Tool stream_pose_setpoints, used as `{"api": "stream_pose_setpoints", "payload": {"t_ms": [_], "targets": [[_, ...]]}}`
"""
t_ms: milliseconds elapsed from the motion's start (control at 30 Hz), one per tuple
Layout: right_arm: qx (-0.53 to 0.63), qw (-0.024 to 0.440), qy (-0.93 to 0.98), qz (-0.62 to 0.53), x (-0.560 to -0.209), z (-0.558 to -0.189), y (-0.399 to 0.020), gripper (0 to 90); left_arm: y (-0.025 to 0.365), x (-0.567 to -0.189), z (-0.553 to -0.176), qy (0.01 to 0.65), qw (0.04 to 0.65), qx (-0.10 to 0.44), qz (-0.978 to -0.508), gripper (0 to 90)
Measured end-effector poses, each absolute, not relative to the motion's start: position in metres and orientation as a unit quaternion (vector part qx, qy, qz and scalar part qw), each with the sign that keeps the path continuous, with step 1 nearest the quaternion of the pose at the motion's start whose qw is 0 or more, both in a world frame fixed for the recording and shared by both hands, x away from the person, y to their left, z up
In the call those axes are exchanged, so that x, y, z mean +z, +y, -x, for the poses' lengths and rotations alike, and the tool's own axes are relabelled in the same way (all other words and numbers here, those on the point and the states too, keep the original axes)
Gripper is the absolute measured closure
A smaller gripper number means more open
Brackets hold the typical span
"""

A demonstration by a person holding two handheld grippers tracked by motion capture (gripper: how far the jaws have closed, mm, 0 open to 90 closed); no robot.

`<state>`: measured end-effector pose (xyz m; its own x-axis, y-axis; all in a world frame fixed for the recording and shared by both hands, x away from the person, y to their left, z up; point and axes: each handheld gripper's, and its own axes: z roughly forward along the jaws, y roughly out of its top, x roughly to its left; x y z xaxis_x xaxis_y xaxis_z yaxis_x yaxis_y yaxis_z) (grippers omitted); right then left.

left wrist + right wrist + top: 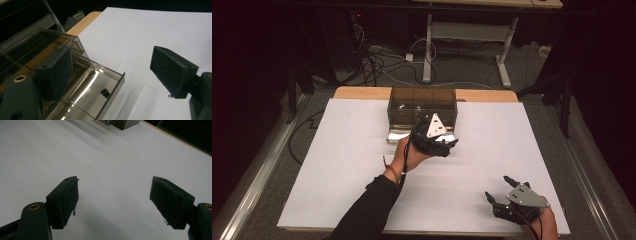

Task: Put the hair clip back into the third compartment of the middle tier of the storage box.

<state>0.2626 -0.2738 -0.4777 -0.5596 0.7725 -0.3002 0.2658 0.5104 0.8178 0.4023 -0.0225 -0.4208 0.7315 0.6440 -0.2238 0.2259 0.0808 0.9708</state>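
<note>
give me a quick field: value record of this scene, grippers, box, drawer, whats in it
surface: white table cover
box: smoky clear drawer box at the far middle of the table
drawer: pulled out toward the person, open
drawer contents: one small black item, too small to identify
left gripper: open, holding nothing, just in front of the open drawer
right gripper: open, holding nothing, near the table's front right corner
background: cables on the floor, desk legs

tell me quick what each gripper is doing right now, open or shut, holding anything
Left gripper: open, holding nothing, at the pulled-out drawer of the clear box.
Right gripper: open, holding nothing, over the white table.
</note>
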Motion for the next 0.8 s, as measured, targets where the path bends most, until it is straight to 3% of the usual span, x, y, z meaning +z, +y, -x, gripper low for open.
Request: {"api": "stream_pose_setpoints", "payload": {"t_ms": [800], "targets": [[0.375, 0.337, 0.799, -0.328, -0.478, -0.262, -0.273, 23.5, -0.005, -0.421, -0.382, 0.305, 0.667, 0.172, -0.657, 17.0]]}}
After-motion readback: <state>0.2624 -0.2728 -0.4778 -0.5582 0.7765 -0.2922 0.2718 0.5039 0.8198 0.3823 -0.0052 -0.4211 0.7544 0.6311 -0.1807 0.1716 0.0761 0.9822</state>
